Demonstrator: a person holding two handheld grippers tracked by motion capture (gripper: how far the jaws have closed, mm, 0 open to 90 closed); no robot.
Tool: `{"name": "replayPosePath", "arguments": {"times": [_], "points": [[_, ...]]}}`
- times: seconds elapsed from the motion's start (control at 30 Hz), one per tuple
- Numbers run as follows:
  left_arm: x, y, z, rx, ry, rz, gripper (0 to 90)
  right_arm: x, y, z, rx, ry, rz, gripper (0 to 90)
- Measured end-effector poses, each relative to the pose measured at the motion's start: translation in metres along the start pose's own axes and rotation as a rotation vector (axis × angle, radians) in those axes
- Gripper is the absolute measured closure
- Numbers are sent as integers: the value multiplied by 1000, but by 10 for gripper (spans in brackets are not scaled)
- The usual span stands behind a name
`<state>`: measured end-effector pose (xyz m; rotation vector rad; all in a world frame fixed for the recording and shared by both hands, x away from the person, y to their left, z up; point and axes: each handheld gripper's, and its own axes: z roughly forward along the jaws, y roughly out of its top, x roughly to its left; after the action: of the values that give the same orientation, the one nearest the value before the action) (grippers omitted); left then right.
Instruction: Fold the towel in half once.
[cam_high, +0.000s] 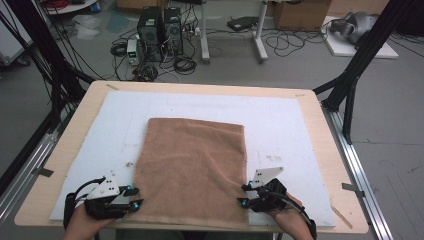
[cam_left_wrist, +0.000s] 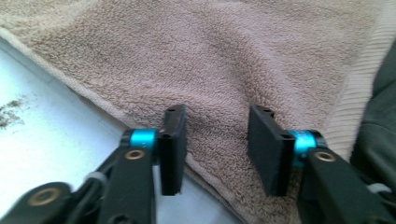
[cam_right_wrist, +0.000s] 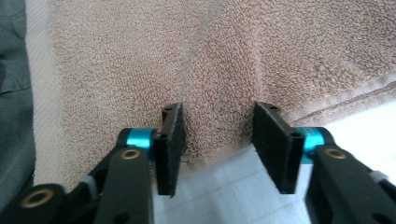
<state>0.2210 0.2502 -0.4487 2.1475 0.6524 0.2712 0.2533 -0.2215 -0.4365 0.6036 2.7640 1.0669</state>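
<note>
A brown rectangular terry-cloth towel (cam_high: 192, 167) lies flat on a white foam sheet (cam_high: 280, 125) that covers the light wooden worktop (cam_high: 75, 127), its near hem reaching the worktop's front edge. The left gripper (cam_high: 134, 196) sits at the towel's near left corner; in the left gripper view its jaws stand apart over the towel's edge (cam_left_wrist: 215, 140), with pile between them but no pad pressing on it. The right gripper (cam_high: 244, 194) sits at the towel's near right edge; its jaws stand apart too, straddling that edge (cam_right_wrist: 217, 135) without clamping it.
</note>
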Motion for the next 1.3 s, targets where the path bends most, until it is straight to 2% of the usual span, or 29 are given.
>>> {"name": "replayPosePath", "arguments": {"times": [0.13,0.17,0.27,0.3,0.33,0.5,0.6,0.7,0.77,0.83,0.87,0.93,0.97,1.03,1.1,1.2,1.23,1.3], "points": [[0,-3,1,-27,8,-10,715,-4,0,0,-11,-9,6,715],[-1,-2,1,-26,11,-5,745,-4,0,0,-10,-6,11,770],[-4,1,1,-5,21,30,831,-6,2,0,-9,0,-5,859],[-5,2,0,0,18,33,842,-6,3,1,1,41,-6,859],[-5,2,-1,-1,13,32,847,-5,4,0,4,40,-21,859],[-8,-3,-11,-23,-14,20,856,-2,1,-8,-14,90,-23,859],[-12,-4,-17,-22,-17,36,856,3,0,-11,-7,101,-39,859],[-12,-4,-19,-28,-19,29,852,5,1,-14,-21,86,-40,839],[-11,-4,-19,-28,-30,25,832,4,1,-16,-27,104,-23,824],[-9,-4,-19,-32,-25,4,734,2,2,-17,-26,115,-23,744],[-9,-4,-20,-35,-24,-1,703,2,3,-18,-36,96,-9,687],[-6,-3,-21,-42,-10,-12,643,-1,3,-19,-56,87,8,663],[-5,-3,-21,-50,-6,-20,623,-3,3,-19,-64,63,15,630],[-1,0,-21,-69,-1,-30,601,-11,6,-19,-81,43,44,606],[2,4,-21,-85,5,-36,594,-17,10,-18,-94,0,56,588],[15,16,-19,-89,33,-54,587,-33,24,-19,-114,-60,80,545],[19,19,-18,-93,44,-60,580,-39,29,-19,-121,-67,83,541],[32,31,-14,-112,83,-89,557,-50,40,-19,-127,-108,79,512]]}}
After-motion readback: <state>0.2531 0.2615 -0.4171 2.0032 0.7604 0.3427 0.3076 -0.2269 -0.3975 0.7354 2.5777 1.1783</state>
